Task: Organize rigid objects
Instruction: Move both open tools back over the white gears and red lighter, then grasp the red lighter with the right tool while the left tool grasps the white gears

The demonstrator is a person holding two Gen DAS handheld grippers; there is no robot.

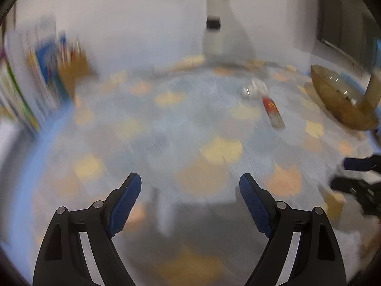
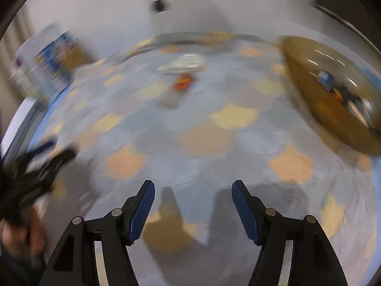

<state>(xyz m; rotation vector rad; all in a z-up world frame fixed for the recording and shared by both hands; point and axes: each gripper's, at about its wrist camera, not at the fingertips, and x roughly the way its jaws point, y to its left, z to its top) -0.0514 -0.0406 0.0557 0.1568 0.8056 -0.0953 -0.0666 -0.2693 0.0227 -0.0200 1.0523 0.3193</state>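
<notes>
Both views are motion-blurred. A red-and-grey oblong object lies on the blue patterned tablecloth, with a white object just behind it; both show in the right wrist view as the red object and the white object. A brown bowl stands at the right; in the right wrist view the bowl holds several small items. My left gripper is open and empty above the cloth. My right gripper is open and empty; it also shows at the left view's right edge.
Upright books and boxes stand at the table's left against the wall, also seen in the right wrist view. A white post rises at the back. The left gripper and a hand appear at the right view's left edge.
</notes>
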